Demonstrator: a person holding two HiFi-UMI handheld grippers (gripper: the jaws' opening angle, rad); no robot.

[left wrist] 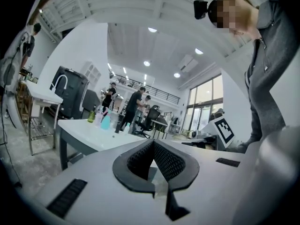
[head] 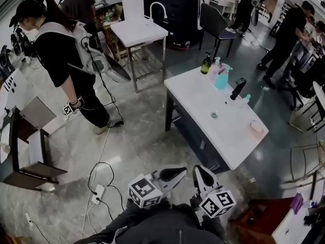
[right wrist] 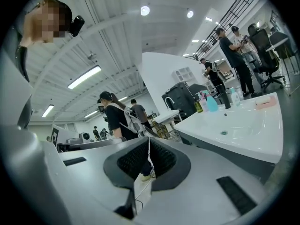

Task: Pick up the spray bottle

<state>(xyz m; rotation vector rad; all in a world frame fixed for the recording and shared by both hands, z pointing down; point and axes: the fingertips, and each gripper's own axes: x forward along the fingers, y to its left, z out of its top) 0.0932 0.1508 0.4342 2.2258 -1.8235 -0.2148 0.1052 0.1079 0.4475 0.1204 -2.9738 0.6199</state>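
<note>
Where the head view looks down, the white table (head: 223,136) stands ahead of both tools. The spray bottle (head: 222,78), teal-bodied, stands upright at the table's far end, between a dark green bottle (head: 205,64) and the black faucet (head: 237,89). The left tool (head: 175,174) and the right tool (head: 202,175) are held side by side just short of the table's near end, well apart from the spray bottle. A person in black (head: 66,60) stands on the floor to the left of the table.

In the left gripper view, the left tool (left wrist: 153,146) has its two pads pressed together, with nothing between them. The table (left wrist: 89,132) lies beyond the tips, to the left, with the spray bottle (left wrist: 106,122) upright at its far end.

In the right gripper view, the right tool (right wrist: 149,146) likewise has its pads pressed together at the tips and grips nothing. The table (right wrist: 253,130) lies to the right, and the spray bottle (right wrist: 212,102) stands at its far end.
</note>
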